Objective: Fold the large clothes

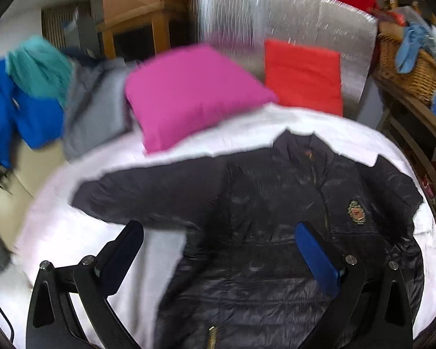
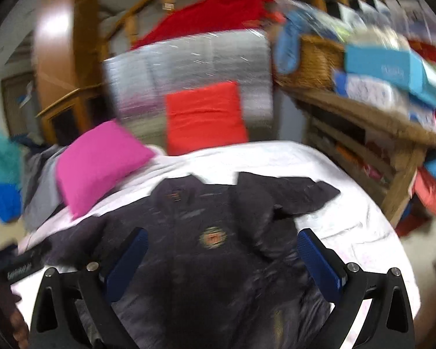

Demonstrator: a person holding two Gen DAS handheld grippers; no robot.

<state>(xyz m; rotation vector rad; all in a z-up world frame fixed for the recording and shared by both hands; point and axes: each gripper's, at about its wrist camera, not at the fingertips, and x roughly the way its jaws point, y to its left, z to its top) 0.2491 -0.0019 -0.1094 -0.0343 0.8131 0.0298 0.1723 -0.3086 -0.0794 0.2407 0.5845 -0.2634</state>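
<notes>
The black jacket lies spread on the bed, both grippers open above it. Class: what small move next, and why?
Probably lower the left gripper onto the outstretched sleeve: the black jacket lies flat, unfolded, and the right gripper holds nothing.

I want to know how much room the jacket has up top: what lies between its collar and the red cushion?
Only bare white sheet separates the jacket collar from the red cushion, clearest in the right wrist view.

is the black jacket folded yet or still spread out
Spread out. The black puffer jacket lies front-up on the white bedsheet, its left-view sleeve stretched sideways; both grippers hover open.
</notes>
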